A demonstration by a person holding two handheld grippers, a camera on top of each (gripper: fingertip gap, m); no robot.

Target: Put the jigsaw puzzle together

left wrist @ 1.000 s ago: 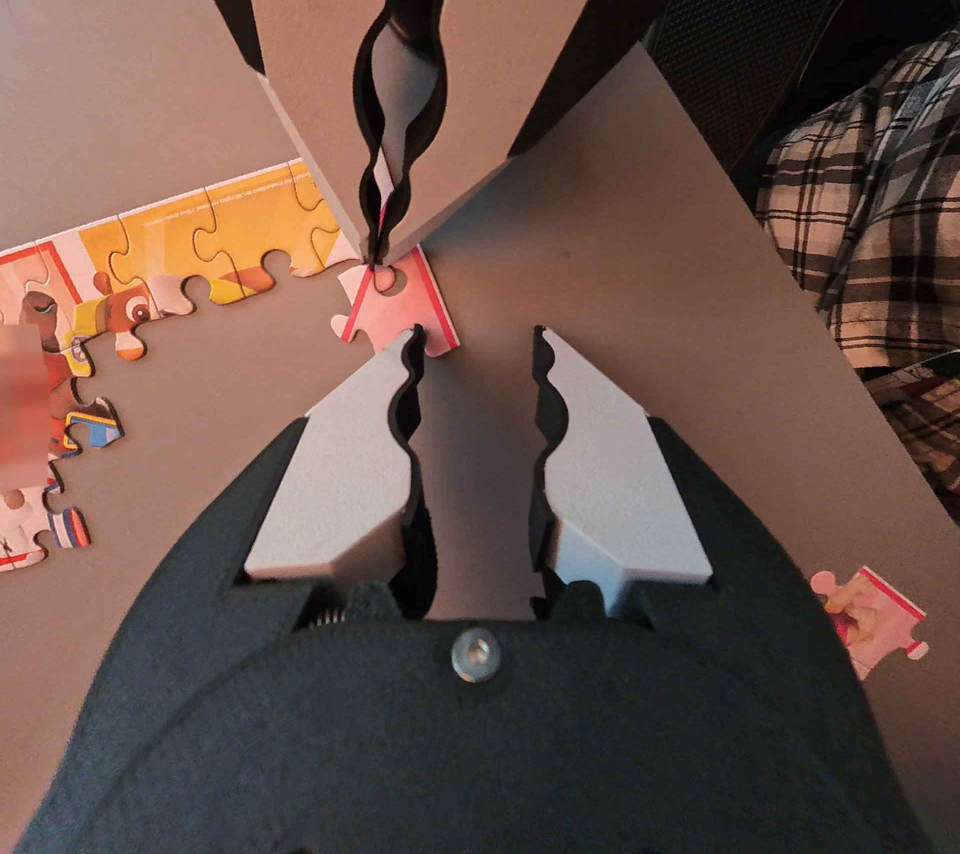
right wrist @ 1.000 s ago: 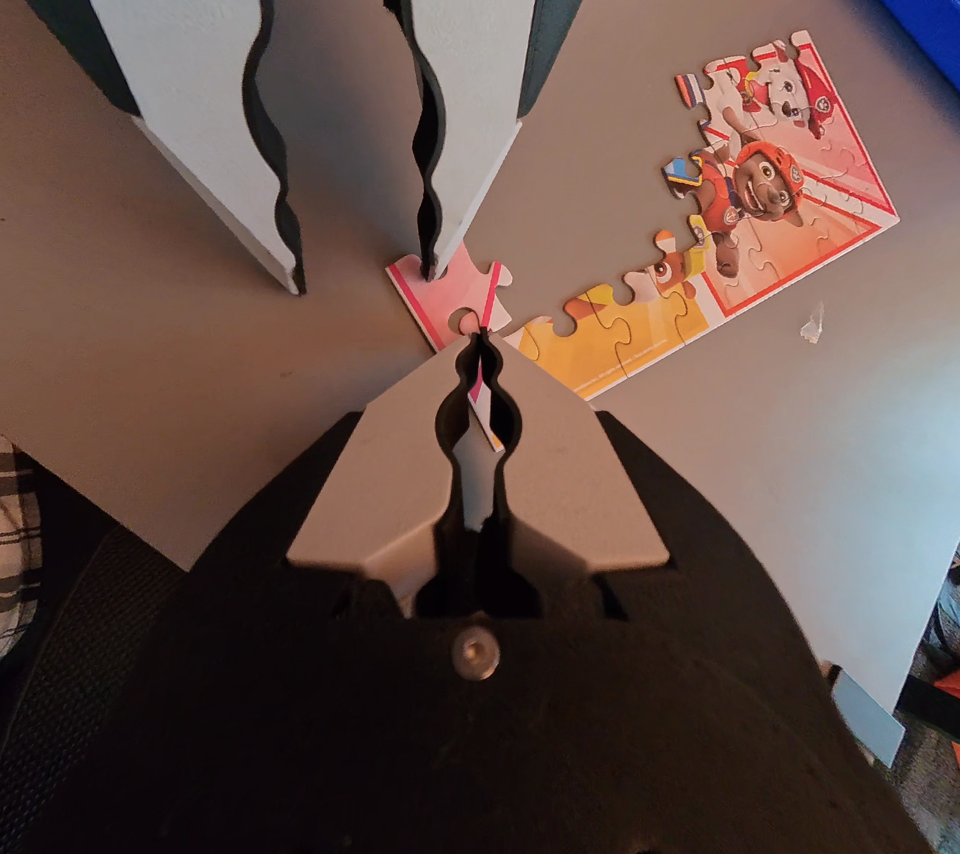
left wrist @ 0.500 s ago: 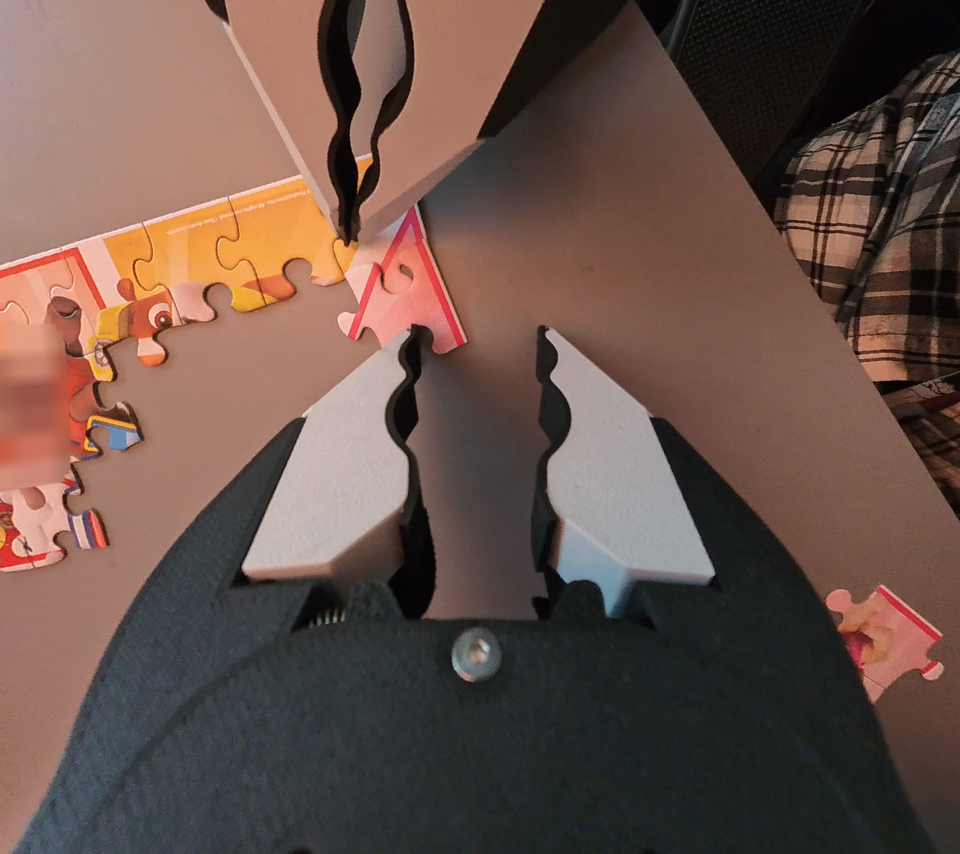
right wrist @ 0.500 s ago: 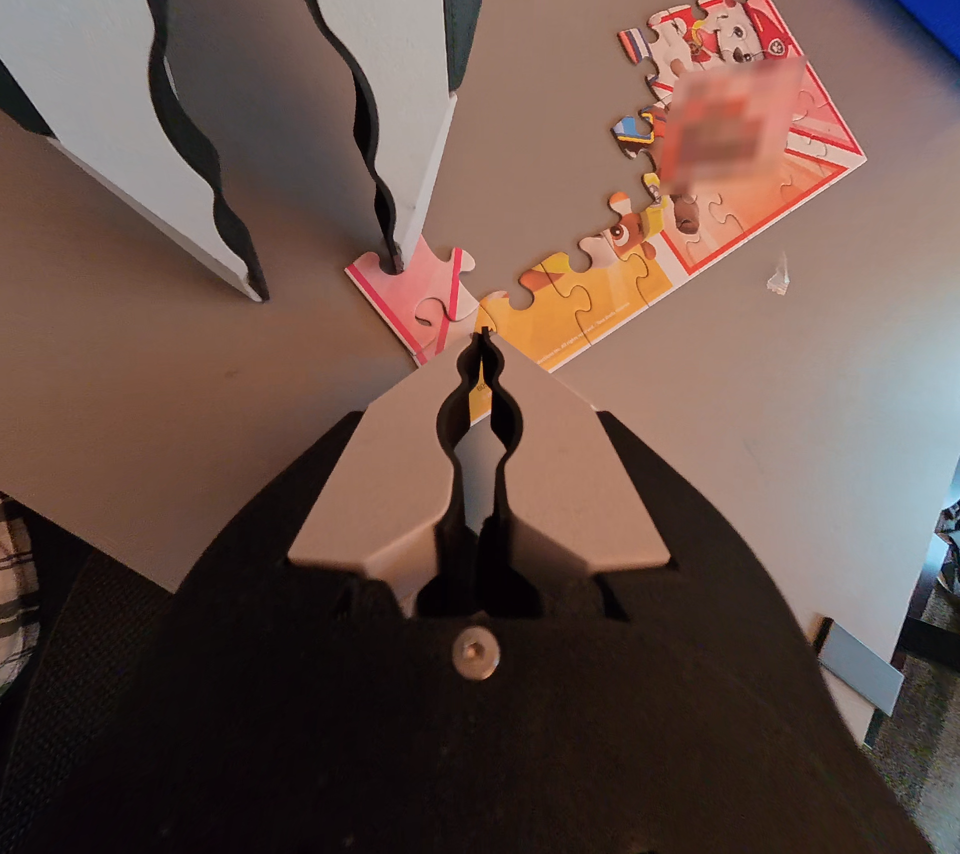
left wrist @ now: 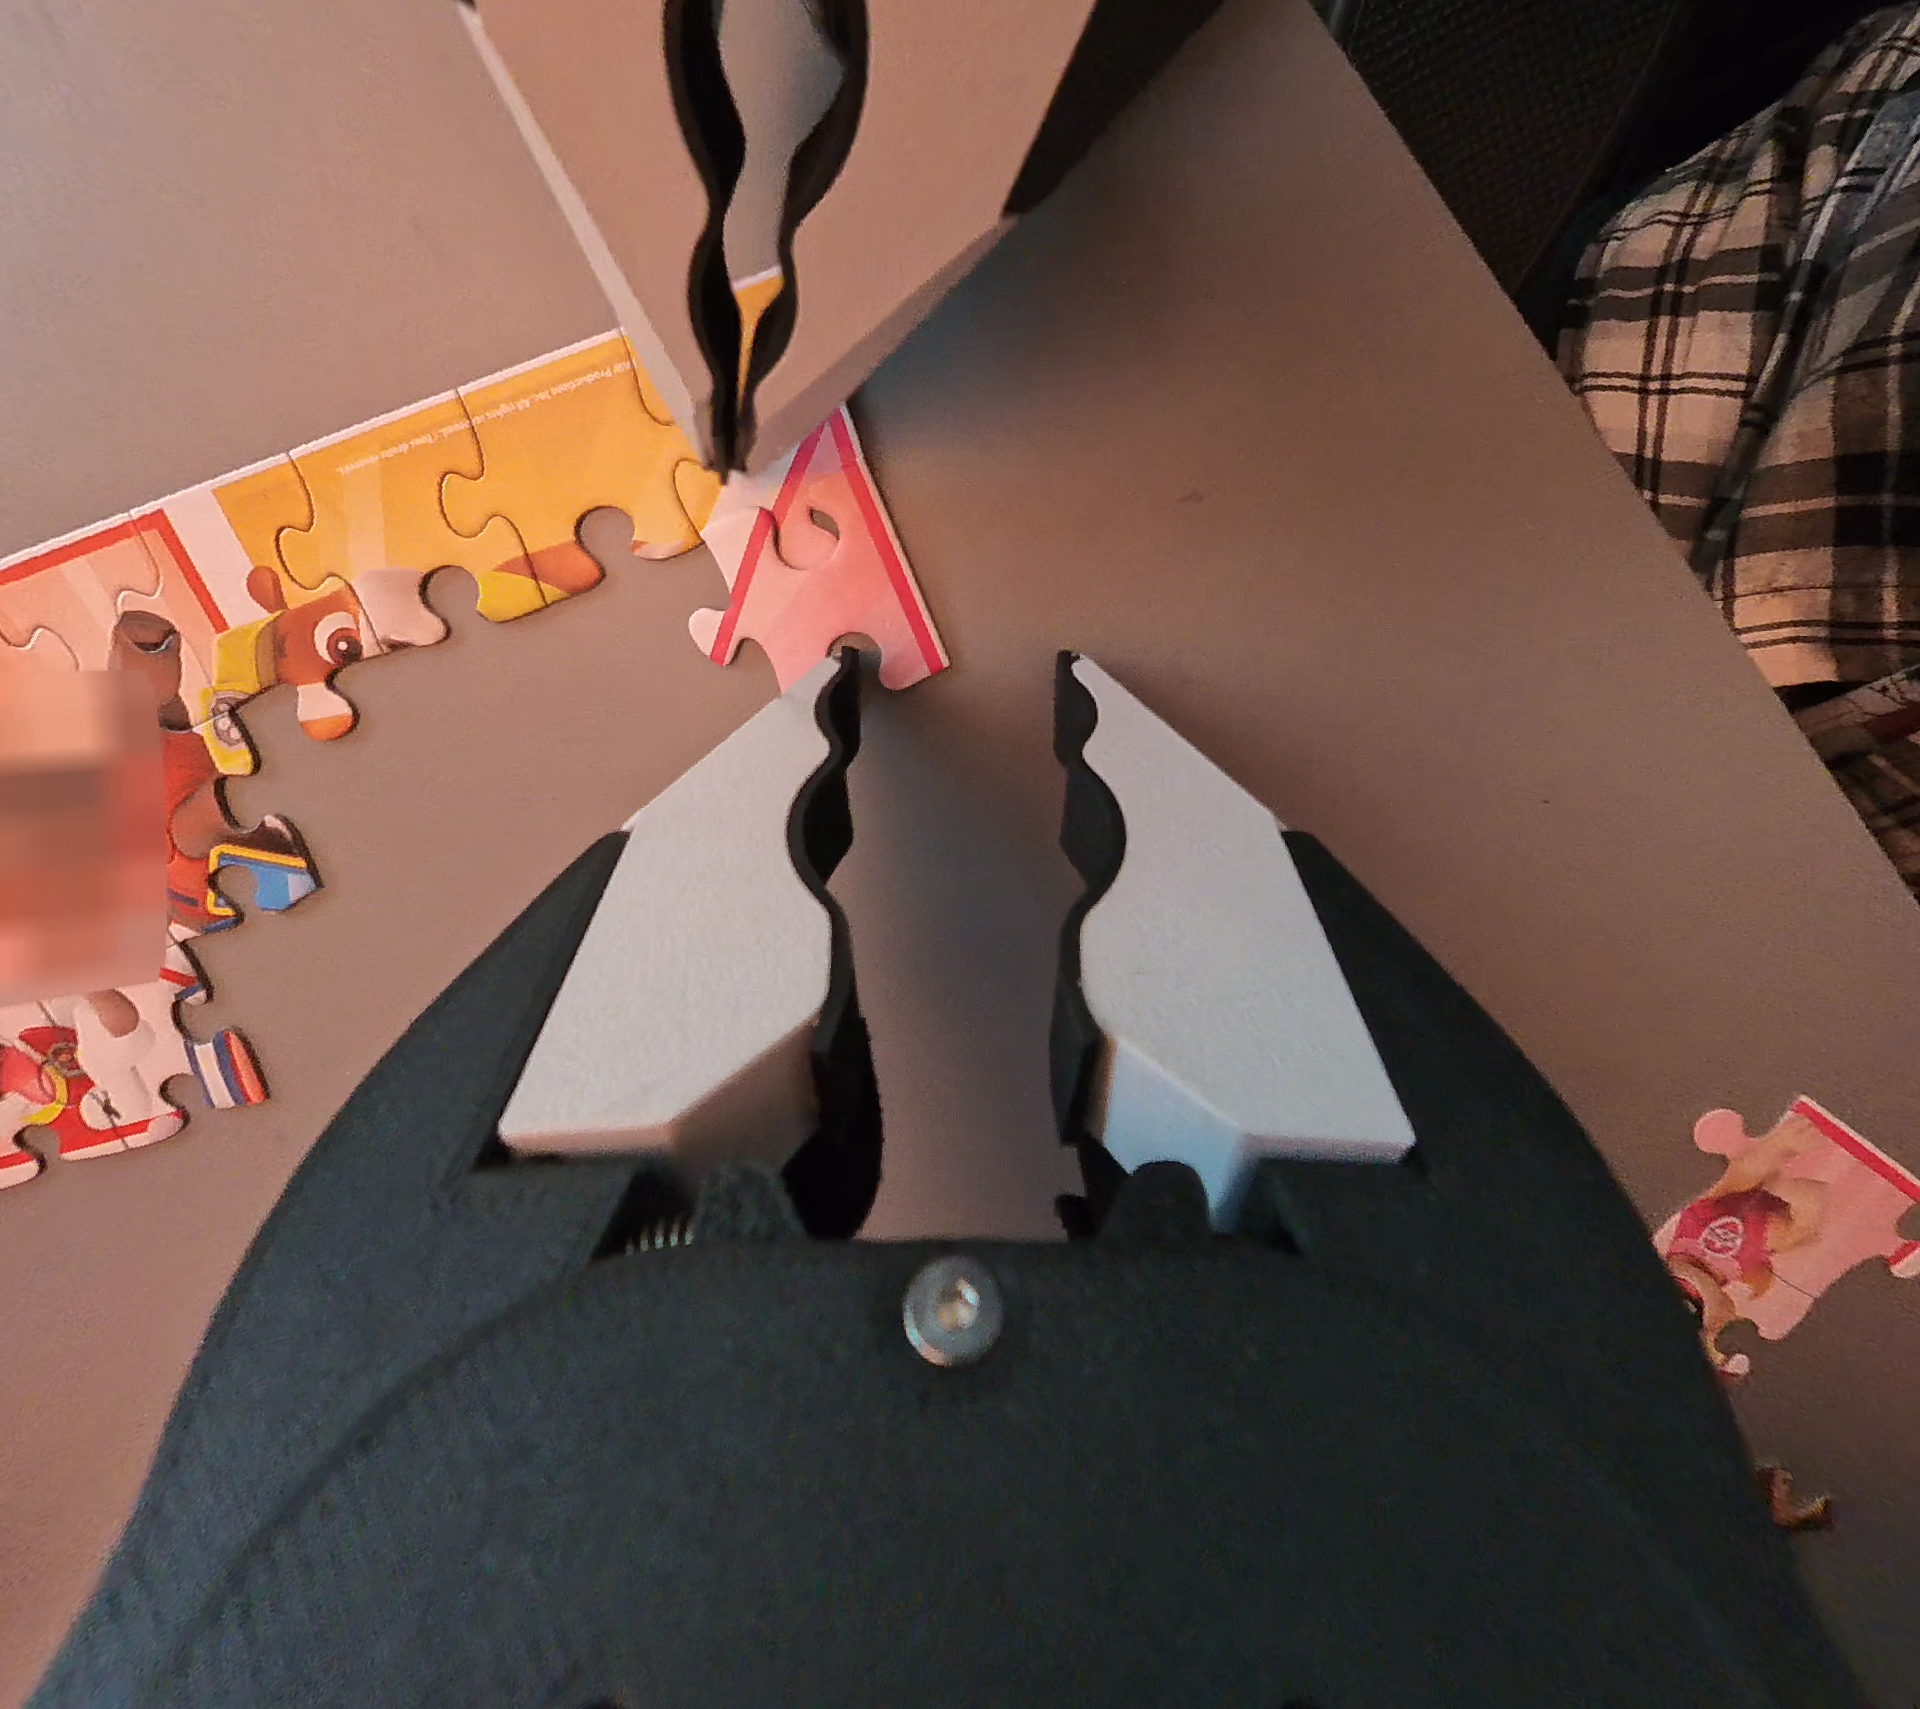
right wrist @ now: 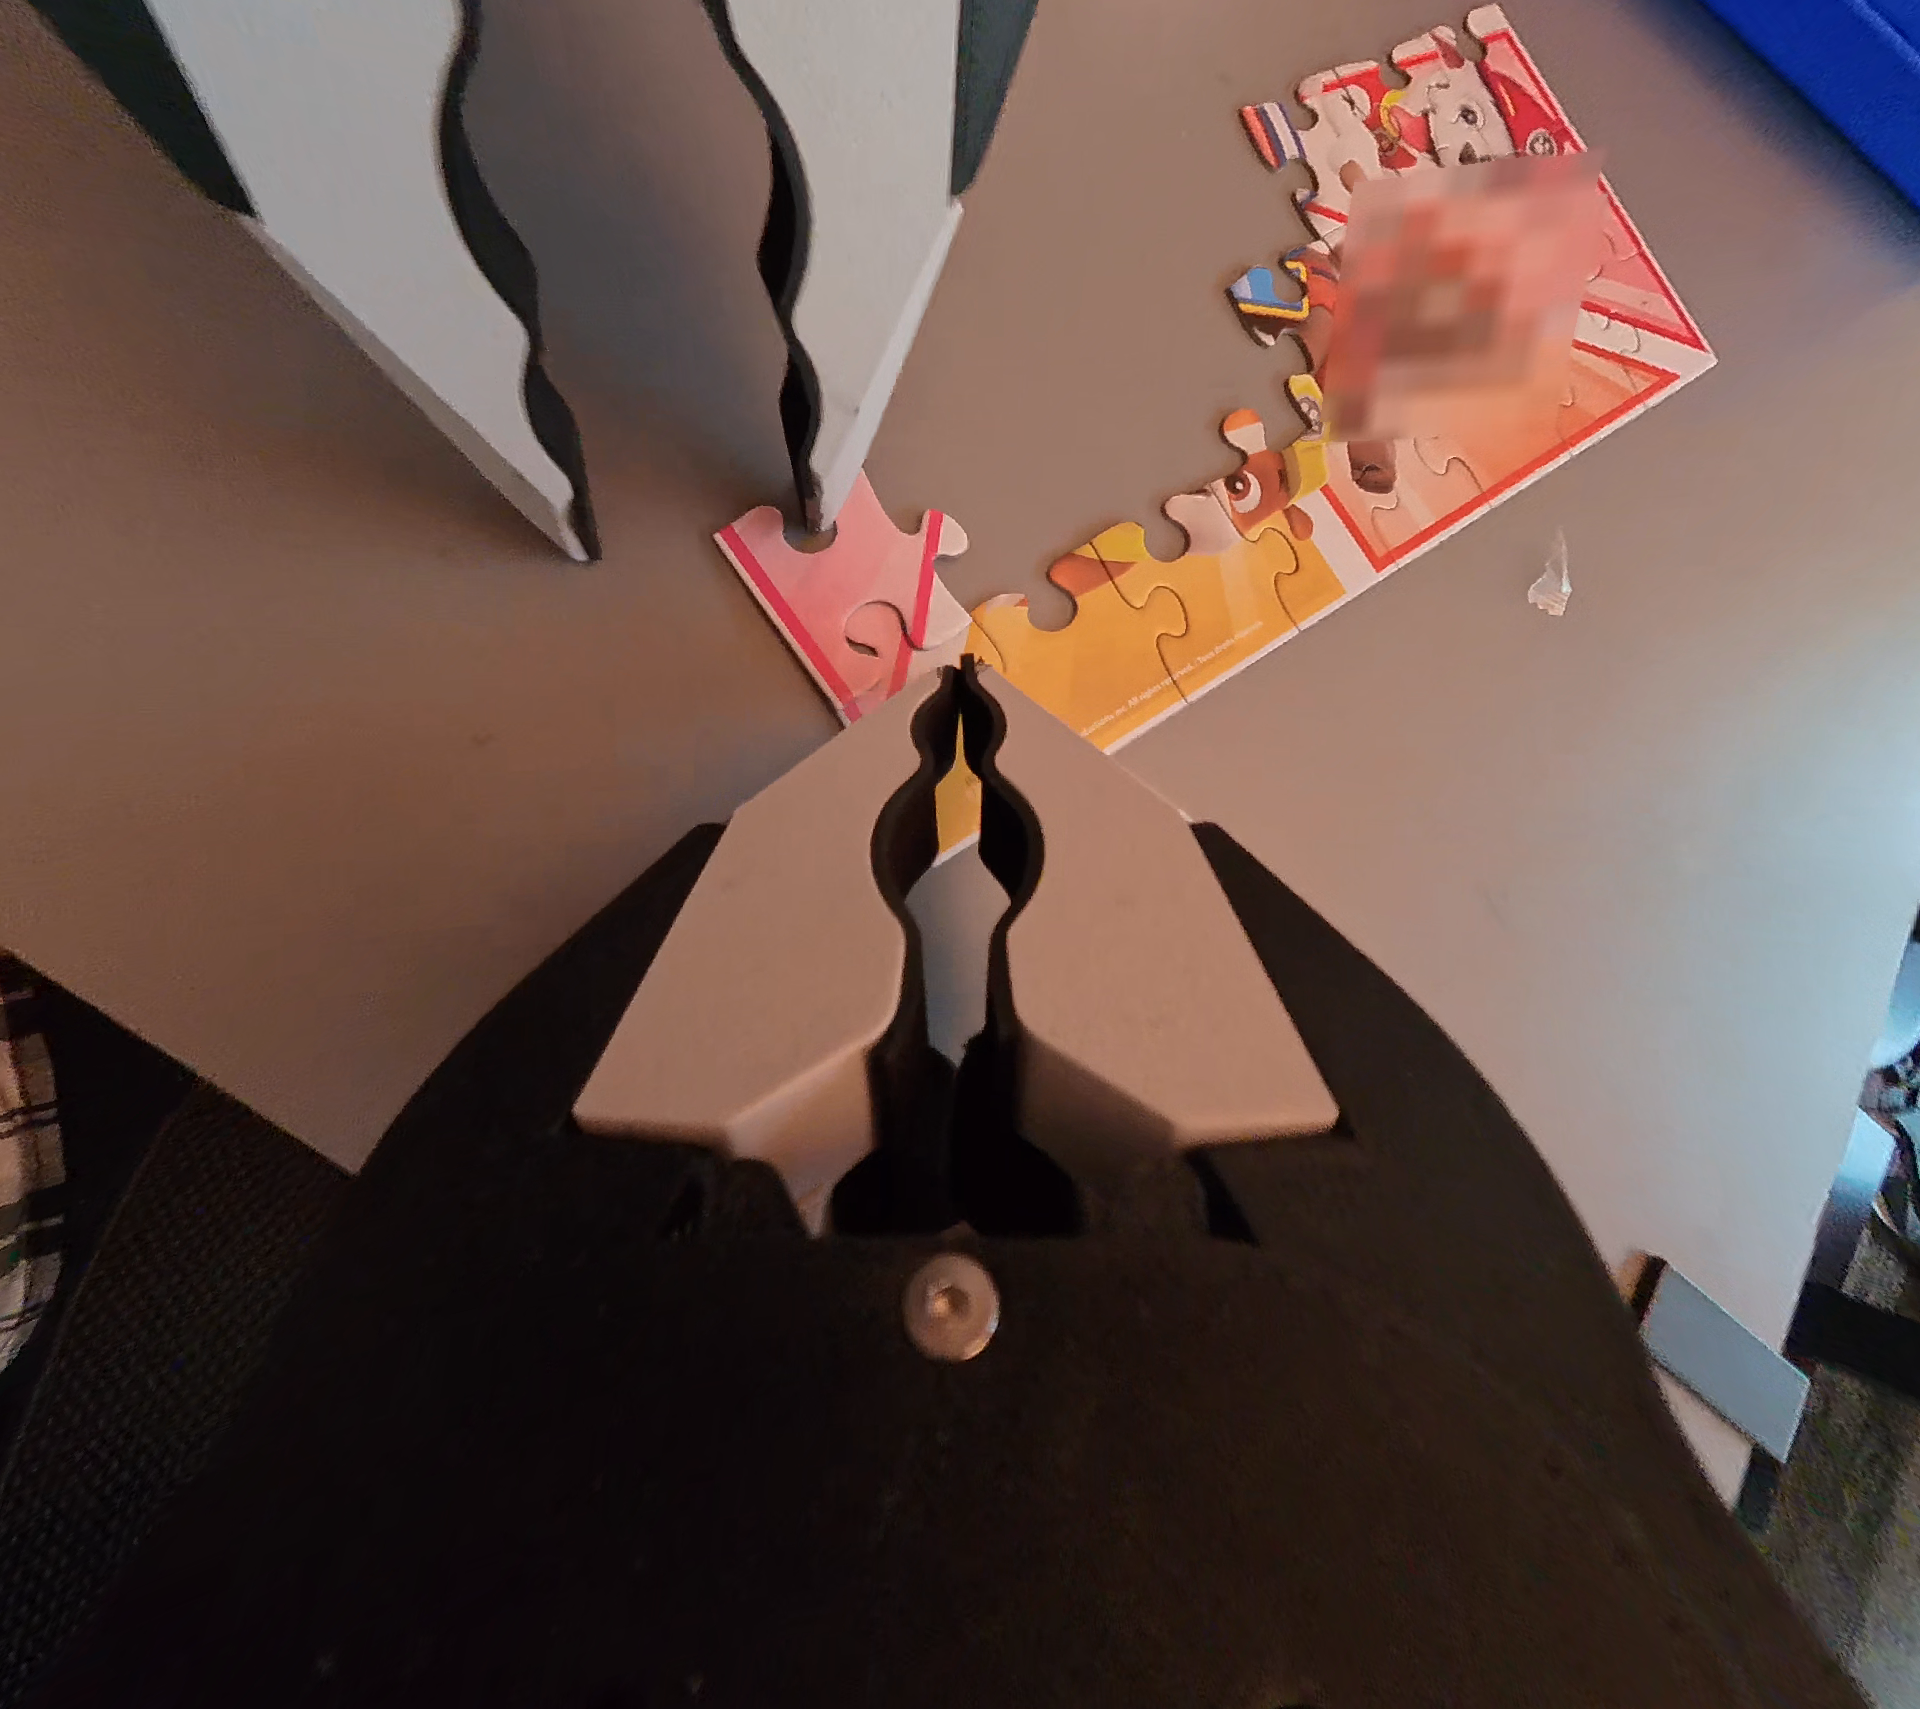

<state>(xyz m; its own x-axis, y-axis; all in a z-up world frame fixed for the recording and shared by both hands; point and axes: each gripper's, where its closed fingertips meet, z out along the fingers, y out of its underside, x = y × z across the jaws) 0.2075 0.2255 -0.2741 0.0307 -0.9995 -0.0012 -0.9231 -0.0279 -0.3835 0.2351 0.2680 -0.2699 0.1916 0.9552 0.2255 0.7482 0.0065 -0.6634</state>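
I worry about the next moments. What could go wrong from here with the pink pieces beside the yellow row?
1. The shut right gripper presses at the seam; it might push the pink pieces askew instead of locking them to the yellow row.
2. One finger of the open left gripper touches the pink edge; pulling away could drag it.
3. The table edge is close.

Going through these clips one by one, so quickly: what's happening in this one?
A person is building a jigsaw on a grey table with two tools. The right hand-held gripper is shut, its tips down at the seam where a pink two-piece section meets the yellow edge of the assembled puzzle. The left hand-held gripper is open, one fingertip touching the pink section's outer edge. A loose pink piece waits nearby.
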